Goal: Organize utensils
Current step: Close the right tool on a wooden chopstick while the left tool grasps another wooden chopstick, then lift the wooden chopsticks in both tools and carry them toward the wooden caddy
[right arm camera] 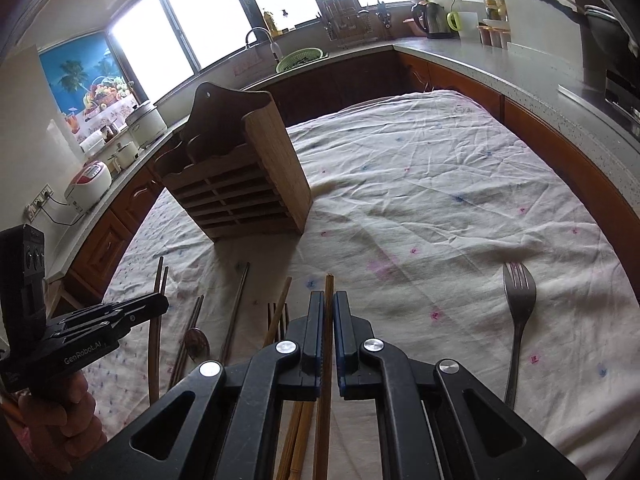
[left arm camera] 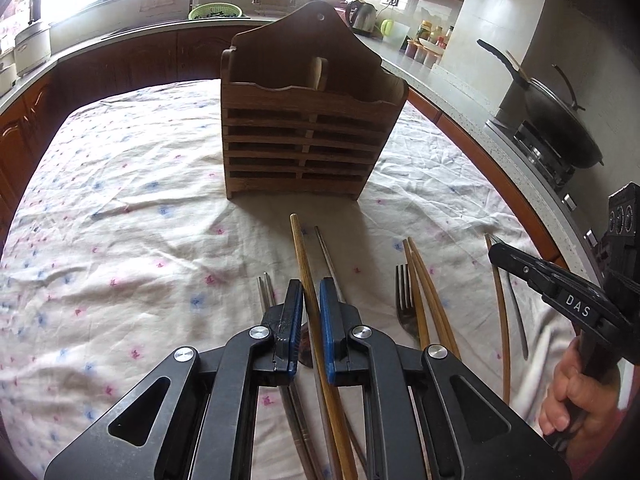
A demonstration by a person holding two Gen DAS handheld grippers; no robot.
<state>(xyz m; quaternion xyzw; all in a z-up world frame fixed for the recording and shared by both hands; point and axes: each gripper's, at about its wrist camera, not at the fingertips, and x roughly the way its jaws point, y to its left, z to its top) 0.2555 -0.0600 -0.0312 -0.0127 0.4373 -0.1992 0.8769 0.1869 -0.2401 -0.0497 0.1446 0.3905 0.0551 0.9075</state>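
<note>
Kitchen, table under wrinkled floral cloth [left arm camera: 140, 200], wooden holder [left arm camera: 304, 128] upright; left tool [left arm camera: 311, 300] pinching light chopstick [left arm camera: 308, 280], right tool [right arm camera: 329, 312] pinching dark chopstick [right arm camera: 329, 292]

Both grippers [left arm camera: 310, 296] [right arm camera: 329, 308] closed, angled downward

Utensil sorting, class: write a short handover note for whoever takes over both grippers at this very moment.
Left gripper: shut on a light wooden chopstick.
Right gripper: shut on a darker wooden chopstick.
Wooden holder: upright on the tablecloth, beyond the utensils; no utensils visible in it.
Done: two chopsticks gripped, none stored.
Left: drop both in the holder, then the remaining chopsticks and the forks on the cloth.
</note>
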